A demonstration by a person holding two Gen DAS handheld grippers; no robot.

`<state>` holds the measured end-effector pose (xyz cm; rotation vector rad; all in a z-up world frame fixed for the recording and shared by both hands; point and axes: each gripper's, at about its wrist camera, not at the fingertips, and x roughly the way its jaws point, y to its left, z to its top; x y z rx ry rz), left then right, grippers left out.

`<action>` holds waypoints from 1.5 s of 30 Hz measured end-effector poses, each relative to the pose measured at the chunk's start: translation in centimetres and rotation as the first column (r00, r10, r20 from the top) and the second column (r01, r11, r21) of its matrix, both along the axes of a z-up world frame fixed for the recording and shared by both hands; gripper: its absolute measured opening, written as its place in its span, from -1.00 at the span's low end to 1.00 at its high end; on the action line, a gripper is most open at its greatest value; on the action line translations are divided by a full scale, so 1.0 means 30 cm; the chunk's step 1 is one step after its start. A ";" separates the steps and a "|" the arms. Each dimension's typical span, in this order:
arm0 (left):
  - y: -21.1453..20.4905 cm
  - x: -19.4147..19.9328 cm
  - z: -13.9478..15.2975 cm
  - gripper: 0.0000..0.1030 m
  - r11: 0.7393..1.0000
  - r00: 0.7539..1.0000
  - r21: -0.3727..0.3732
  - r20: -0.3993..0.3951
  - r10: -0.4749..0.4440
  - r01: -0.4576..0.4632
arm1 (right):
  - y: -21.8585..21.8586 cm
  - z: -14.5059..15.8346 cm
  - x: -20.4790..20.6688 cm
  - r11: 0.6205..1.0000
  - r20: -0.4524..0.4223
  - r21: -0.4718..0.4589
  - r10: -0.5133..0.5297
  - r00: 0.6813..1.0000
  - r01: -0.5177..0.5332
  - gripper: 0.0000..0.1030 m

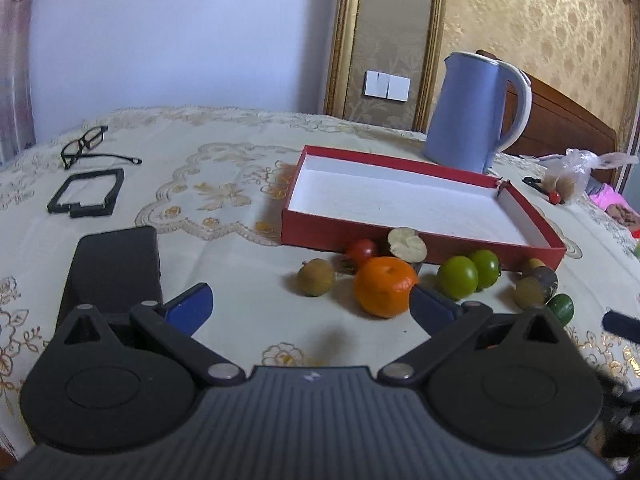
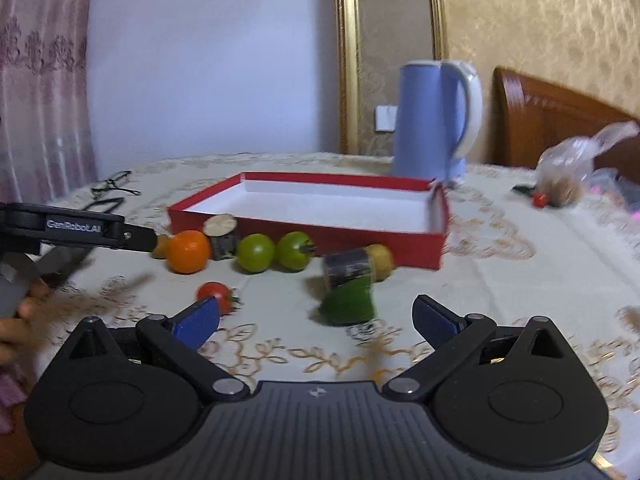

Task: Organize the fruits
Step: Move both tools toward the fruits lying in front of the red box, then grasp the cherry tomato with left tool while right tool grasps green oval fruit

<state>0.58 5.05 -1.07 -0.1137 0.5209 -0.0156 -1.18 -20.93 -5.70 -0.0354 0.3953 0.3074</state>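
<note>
Fruits lie on the tablecloth in front of a red box (image 1: 420, 204) (image 2: 312, 216) with a white, bare inside. In the left wrist view I see an orange (image 1: 384, 286), a red tomato (image 1: 362, 250), a brown fruit (image 1: 316, 277), a cut pale fruit (image 1: 406, 245) and two green tomatoes (image 1: 457, 277). My left gripper (image 1: 312, 306) is open just short of the orange, its right finger beside it. My right gripper (image 2: 316, 320) is open and holds nothing. A red tomato (image 2: 214, 294) lies by its left finger and a lime (image 2: 350, 300) just ahead.
A blue kettle (image 1: 476, 112) (image 2: 432, 120) stands behind the box. Glasses (image 1: 86, 146), a black frame (image 1: 86, 192) and a flat black object (image 1: 116, 268) lie at the left. A plastic bag (image 2: 568, 172) sits far right. A dark cylinder (image 2: 348, 268) lies by the lime.
</note>
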 end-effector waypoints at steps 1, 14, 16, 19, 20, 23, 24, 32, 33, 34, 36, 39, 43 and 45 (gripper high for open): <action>-0.002 0.000 -0.003 1.00 1.000 1.000 -0.003 -0.005 -0.006 0.006 | 0.012 -0.007 0.000 1.000 -0.001 -0.016 0.010 1.000 -0.010 1.00; -0.122 -0.061 -0.017 1.00 0.986 0.990 0.102 0.028 -0.137 0.134 | -0.047 -0.014 0.097 0.995 -0.025 -0.061 -0.085 0.996 0.083 0.50; -0.150 -0.074 -0.018 1.00 0.978 0.985 0.131 0.039 -0.166 0.159 | -0.043 -0.024 0.118 0.996 -0.048 -0.061 -0.070 0.996 0.067 0.37; -0.188 -0.090 -0.024 1.00 0.965 0.976 0.165 0.052 -0.213 0.202 | -0.031 -0.040 0.138 0.996 -0.071 -0.066 -0.059 0.996 0.054 0.11; -0.198 -0.093 -0.027 1.00 0.962 0.973 0.174 0.053 -0.224 0.212 | -0.026 -0.041 0.140 0.996 -0.069 -0.070 -0.062 0.996 0.057 -0.01; -0.220 -0.097 -0.034 1.00 0.954 0.967 0.185 0.054 -0.248 0.234 | -0.028 -0.038 0.145 0.998 -0.079 -0.050 -0.045 0.996 0.041 -0.27; -0.227 -0.098 -0.037 1.00 0.952 0.965 0.187 0.054 -0.256 0.242 | -0.028 -0.038 0.144 0.998 -0.079 -0.051 -0.043 0.996 0.039 -0.27; -0.280 -0.101 -0.052 1.00 0.931 0.947 0.214 0.063 -0.314 0.295 | -0.053 -0.023 0.102 0.998 -0.051 -0.037 -0.061 0.997 0.059 -0.28; -0.290 -0.099 -0.055 1.00 0.929 0.946 0.220 0.063 -0.319 0.298 | -0.061 -0.020 0.096 0.997 -0.044 -0.035 -0.070 0.997 0.068 -0.28; -0.299 -0.096 -0.058 1.00 0.927 0.945 0.225 0.062 -0.321 0.300 | -0.068 -0.016 0.093 0.997 -0.039 -0.034 -0.077 0.996 0.076 -0.28; -0.317 -0.085 -0.063 0.95 0.926 0.947 0.232 0.056 -0.318 0.297 | -0.085 -0.011 0.087 0.996 -0.032 -0.029 -0.091 0.995 0.090 -0.28; -0.329 -0.051 -0.070 0.73 0.931 0.952 0.219 0.026 -0.305 0.292 | -0.106 -0.009 0.082 0.994 -0.028 -0.019 -0.105 0.994 0.105 -0.28; -0.327 -0.016 -0.079 0.46 0.944 0.960 0.178 -0.019 -0.279 0.278 | -0.121 -0.011 0.077 0.994 -0.023 -0.007 -0.109 0.994 0.109 -0.28; -0.327 -0.005 -0.084 0.23 0.945 0.960 0.169 -0.038 -0.276 0.279 | -0.126 -0.012 0.073 0.994 -0.021 -0.004 -0.109 0.994 0.109 -0.28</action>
